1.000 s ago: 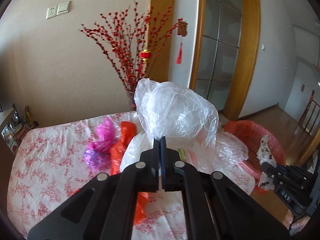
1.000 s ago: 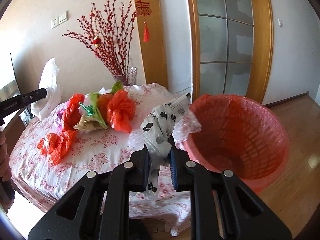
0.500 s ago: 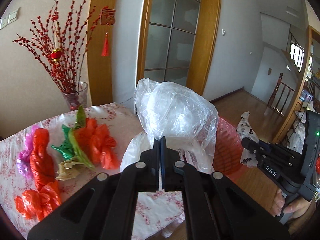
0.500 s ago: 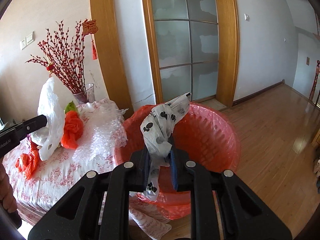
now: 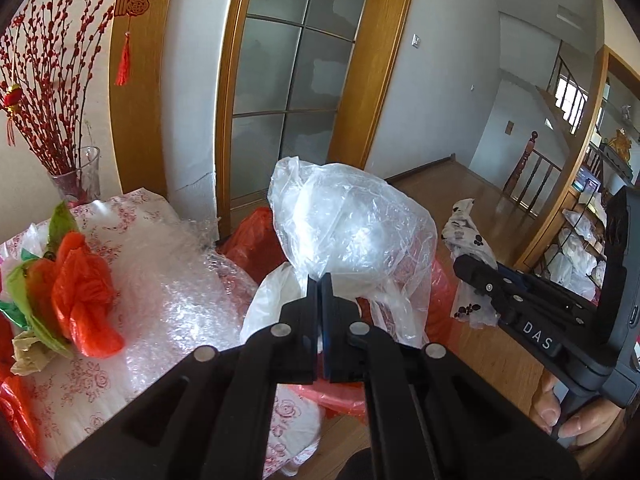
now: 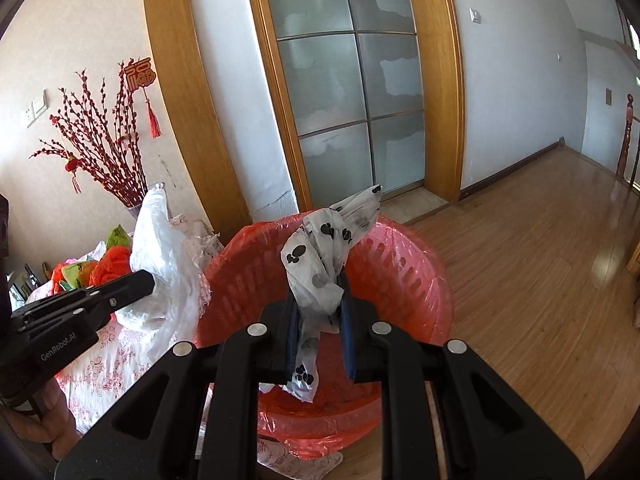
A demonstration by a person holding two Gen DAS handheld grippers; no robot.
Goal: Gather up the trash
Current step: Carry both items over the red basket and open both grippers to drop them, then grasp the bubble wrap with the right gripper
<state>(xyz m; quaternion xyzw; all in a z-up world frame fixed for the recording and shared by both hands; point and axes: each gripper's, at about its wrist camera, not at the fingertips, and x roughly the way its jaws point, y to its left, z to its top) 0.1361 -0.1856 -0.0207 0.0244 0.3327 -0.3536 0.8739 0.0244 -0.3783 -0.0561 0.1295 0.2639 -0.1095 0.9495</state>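
Note:
My left gripper [image 5: 319,284] is shut on a clear plastic bag [image 5: 352,220], held in the air at the near left rim of the red-lined trash basket [image 5: 256,236]. The left gripper [image 6: 148,276] and its bag [image 6: 160,264] also show in the right wrist view. My right gripper [image 6: 320,300] is shut on a white bag with black paw prints [image 6: 324,256] and holds it over the basket's [image 6: 400,276] opening. The right gripper [image 5: 464,264] and its bag [image 5: 468,236] show in the left wrist view.
A table with a floral cloth [image 5: 100,380] stands left of the basket. On it lie bubble wrap [image 5: 180,280], orange and green bags [image 5: 76,280] and a glass vase of red branches [image 5: 76,176]. Wooden floor [image 6: 540,260] spreads to the right.
Both grippers have swung right, away from the table, to the basket, each still gripping its bag. The paw-print bag now hangs over the basket's opening.

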